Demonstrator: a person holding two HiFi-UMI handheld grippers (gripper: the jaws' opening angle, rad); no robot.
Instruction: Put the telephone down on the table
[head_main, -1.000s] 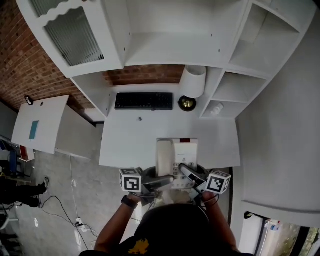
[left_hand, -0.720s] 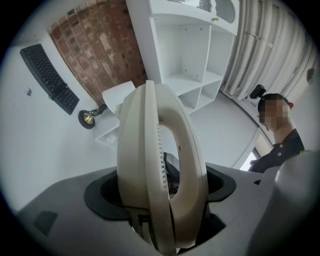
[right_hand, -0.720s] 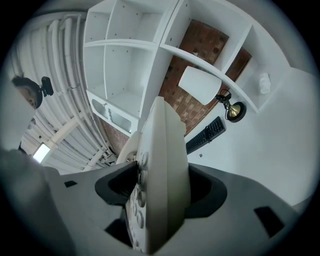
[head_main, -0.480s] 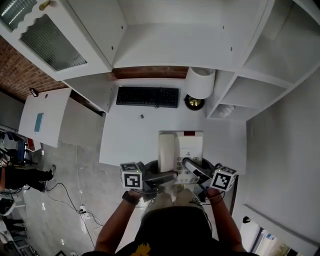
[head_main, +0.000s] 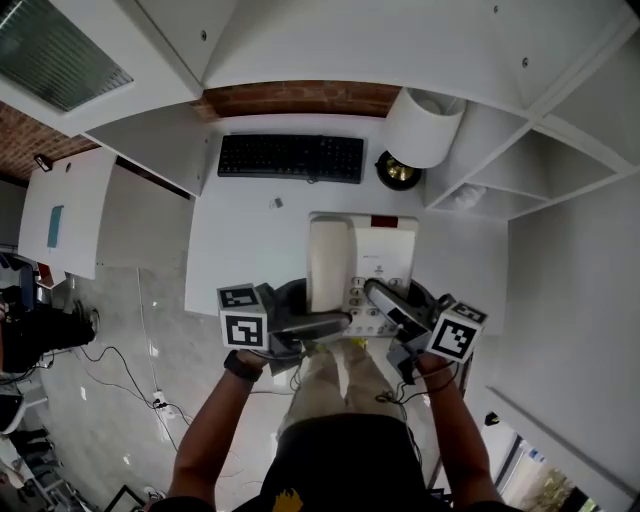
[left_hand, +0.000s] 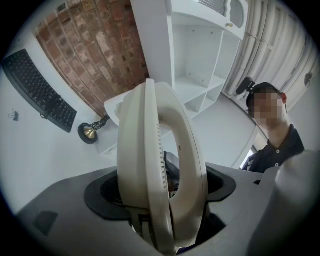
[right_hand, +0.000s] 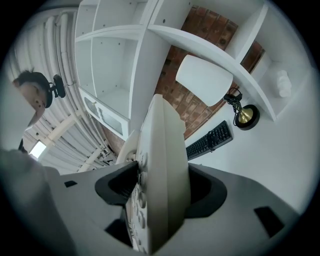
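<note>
telephone (head_main: 372, 252) clamped between left gripper (head_main: 333, 323) fingers; also between right gripper (head_main: 378, 294) fingers

Right gripper (right_hand: 161, 187): its jaws are pressing on both faces of the telephone.
Telephone (right_hand: 164, 140): is standing edge-on between the jaws, with its buttons facing left.
Keyboard (right_hand: 209, 140): is lying on the white table (right_hand: 285, 150) beyond.
Lamp (right_hand: 205, 80): its white shade is sitting above a brass base (right_hand: 247, 115).

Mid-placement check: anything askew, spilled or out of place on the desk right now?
Nothing spilled or damaged. The telephone is square to the table, but its near end appears to overhang the front edge, where the left claw and right claw grip it.
</note>
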